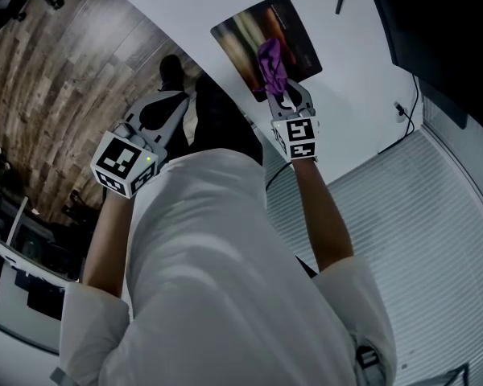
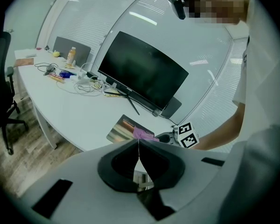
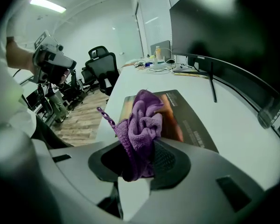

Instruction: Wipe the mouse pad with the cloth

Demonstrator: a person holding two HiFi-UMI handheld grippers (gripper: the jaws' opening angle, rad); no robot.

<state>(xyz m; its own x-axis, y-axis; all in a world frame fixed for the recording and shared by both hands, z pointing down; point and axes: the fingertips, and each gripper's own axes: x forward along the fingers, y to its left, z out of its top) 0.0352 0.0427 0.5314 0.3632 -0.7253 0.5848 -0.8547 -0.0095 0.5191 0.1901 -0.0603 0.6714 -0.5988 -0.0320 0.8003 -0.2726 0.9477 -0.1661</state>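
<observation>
1. Cloth [image 3: 140, 125], a purple microfibre rag with a nubby pile and a braided hanging loop, sits bunched between the right gripper's [image 3: 147, 162] fingers [image 3: 170, 160]. They are clamped on its lower folds, so a rounded wad sticks out ahead as a wiping face.
2. That wad hangs over the mouse pad [image 3: 198, 125], a thin flat rectangle with a dark printed surface, lying close to the near edge of the tabletop [image 3: 233, 111]. Whether cloth touches pad I cannot tell.
3. Left gripper [image 2: 139, 146] is held off the tabletop, beside the person's body. Its dark fingers [image 2: 156, 160] are pressed together on nothing, probably parked clear of the wiping.
4. White and smooth, the tabletop looks hard, so the pad may slide under a stroke.
</observation>
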